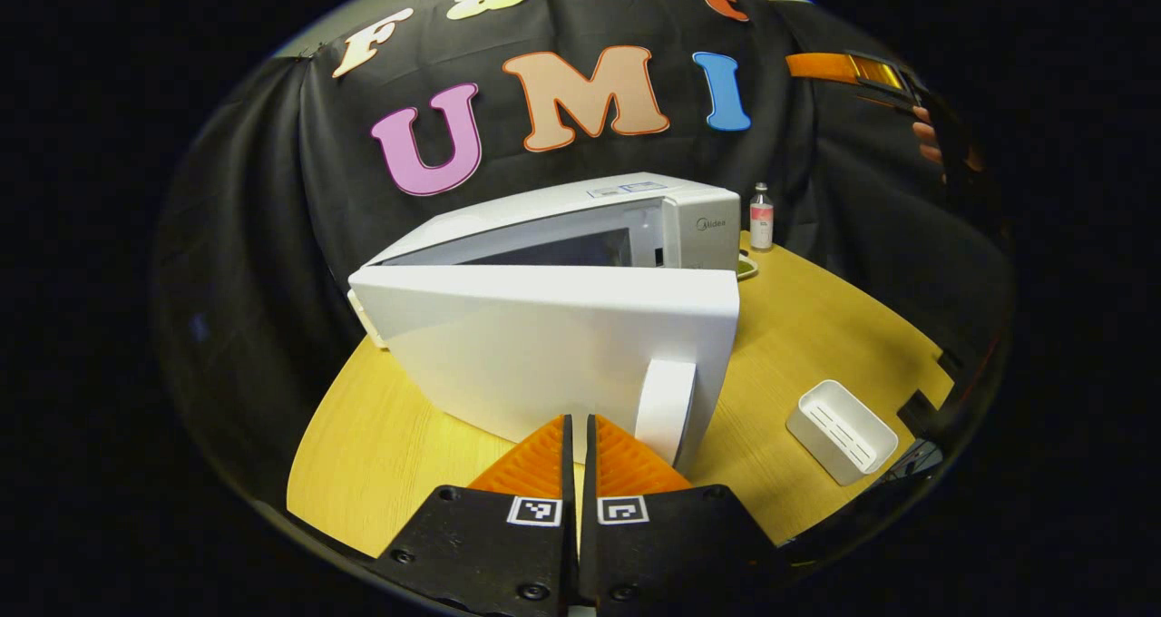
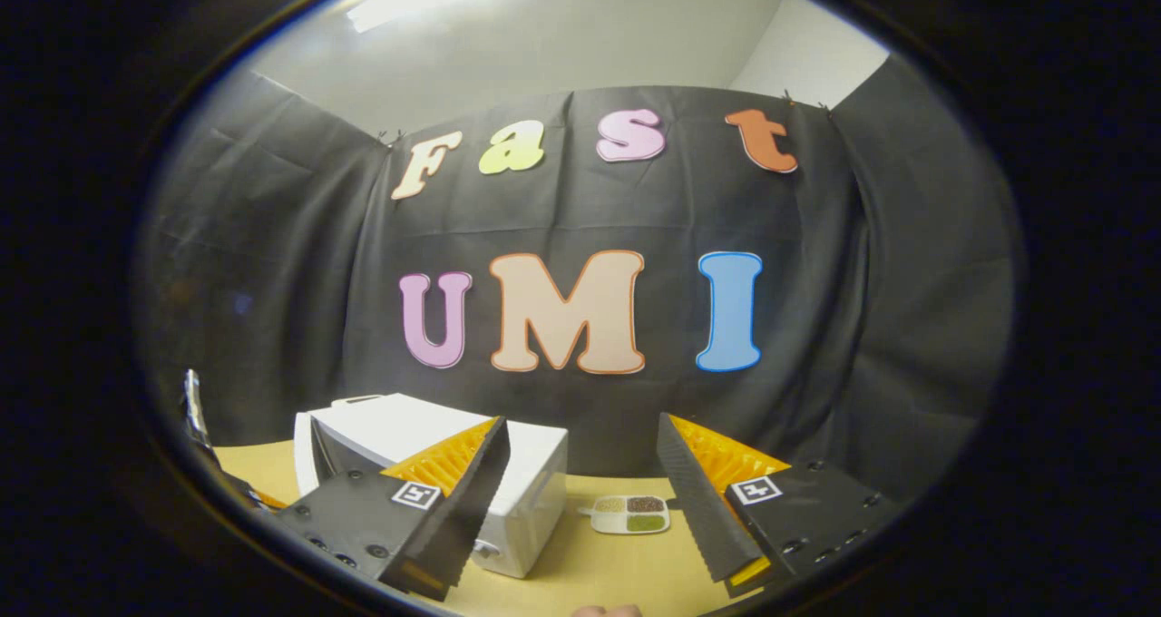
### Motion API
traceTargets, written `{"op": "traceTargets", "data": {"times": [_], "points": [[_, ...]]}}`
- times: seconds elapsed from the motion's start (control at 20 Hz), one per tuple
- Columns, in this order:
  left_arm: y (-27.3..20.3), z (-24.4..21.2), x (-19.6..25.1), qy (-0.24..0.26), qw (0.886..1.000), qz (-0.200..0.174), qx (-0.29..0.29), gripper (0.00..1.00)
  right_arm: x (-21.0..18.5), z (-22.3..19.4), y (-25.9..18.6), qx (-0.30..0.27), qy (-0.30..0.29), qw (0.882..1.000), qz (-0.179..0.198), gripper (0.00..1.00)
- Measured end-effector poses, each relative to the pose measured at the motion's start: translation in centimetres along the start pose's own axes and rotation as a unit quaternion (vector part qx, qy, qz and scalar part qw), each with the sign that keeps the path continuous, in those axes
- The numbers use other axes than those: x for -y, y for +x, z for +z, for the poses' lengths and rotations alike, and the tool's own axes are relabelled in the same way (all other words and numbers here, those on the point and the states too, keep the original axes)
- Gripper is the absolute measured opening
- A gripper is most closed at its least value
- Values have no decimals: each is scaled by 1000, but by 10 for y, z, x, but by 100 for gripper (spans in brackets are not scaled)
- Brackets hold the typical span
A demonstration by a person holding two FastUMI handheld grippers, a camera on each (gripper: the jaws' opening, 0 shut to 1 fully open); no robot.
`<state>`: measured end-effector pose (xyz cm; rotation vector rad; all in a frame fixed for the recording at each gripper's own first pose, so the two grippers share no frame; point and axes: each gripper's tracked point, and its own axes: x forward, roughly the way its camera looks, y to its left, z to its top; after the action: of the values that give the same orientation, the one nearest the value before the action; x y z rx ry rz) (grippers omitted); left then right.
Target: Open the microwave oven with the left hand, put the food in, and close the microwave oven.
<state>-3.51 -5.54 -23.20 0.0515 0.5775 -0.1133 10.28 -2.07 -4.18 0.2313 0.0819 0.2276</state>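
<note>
Yellow wooden table (image 1: 816, 327) against black cloth, white microwave oven (image 1: 580, 236) near its far edge, rigid door (image 1: 544, 345) part-open, best hooked behind its handle (image 1: 665, 397); left gripper (image 1: 578, 435) pressed together beside it; right gripper (image 2: 580, 499) spread, above light compartmented food tray (image 2: 630, 514).

Microwave oven (image 1: 580, 227) at mid-bench (image 1: 381, 445), door (image 1: 553, 345) swung out toward twelve o'clock of the left claw (image 1: 579, 435). Bottle (image 1: 761, 218) at one o'clock behind the oven. Tray (image 1: 842, 431) at three o'clock. Food plate (image 2: 630, 514) right of the oven.
</note>
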Motion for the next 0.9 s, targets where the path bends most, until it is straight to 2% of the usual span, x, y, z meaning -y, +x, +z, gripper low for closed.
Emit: {"op": "traceTargets", "data": {"times": [0.35, 0.65, 0.9], "points": [[21, 19, 14, 9, 1000, -16, 7, 0, 15, 0, -3, 0, 4, 1000, -4, 94], [46, 32, 19, 12, 999, -33, 11, 0, 11, 10, -11, 2, 17, 1000, -4, 94], [66, 44, 18, 6, 999, -36, 16, 0, 19, 14, -20, 1, 5, 1000, -16, 94]]}}
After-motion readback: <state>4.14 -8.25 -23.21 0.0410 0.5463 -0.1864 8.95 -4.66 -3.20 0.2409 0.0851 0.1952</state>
